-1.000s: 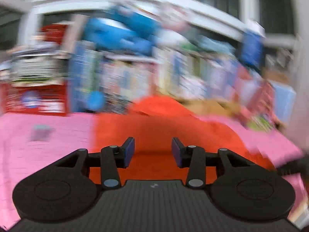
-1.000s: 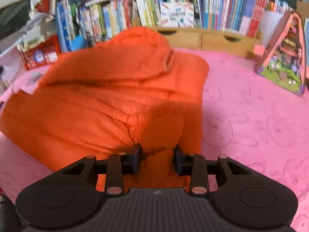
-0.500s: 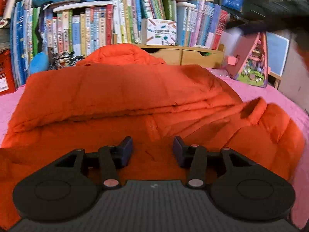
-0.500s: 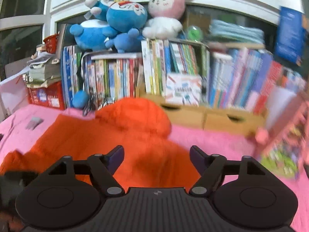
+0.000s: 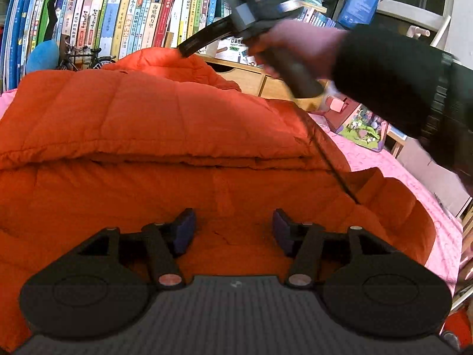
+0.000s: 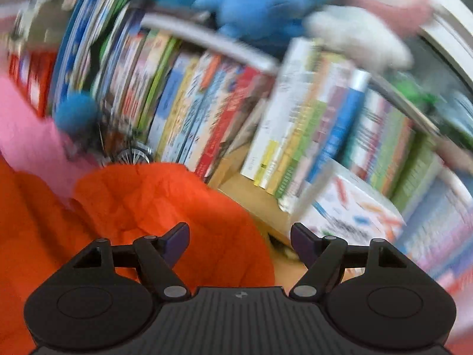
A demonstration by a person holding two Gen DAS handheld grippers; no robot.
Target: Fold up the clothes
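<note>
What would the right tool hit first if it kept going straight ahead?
Probably the hood end of the orange jacket, which lies just beyond the right tool; the row of books stands behind it. Blur makes depth uncertain.

Ahead of our left gripper [image 5: 233, 230], whose jaws are opening with nothing between the pads, the puffy orange down jacket [image 5: 165, 136] fills nearly the whole bed, leaving bare pink bedspread [image 5: 414, 165] only along the right edge. Behind the jacket the way is closed by the row of upright books [image 5: 124, 23] and the wooden drawers [image 5: 251, 78], and our right hand [image 5: 298, 44] in its black sleeve [image 5: 396, 80] crosses the air above the jacket's far right. Our right gripper [image 6: 239, 242], jaws closing on nothing, has the jacket's hood [image 6: 165, 204] just below and the blurred books [image 6: 295, 124] close in front.
</note>
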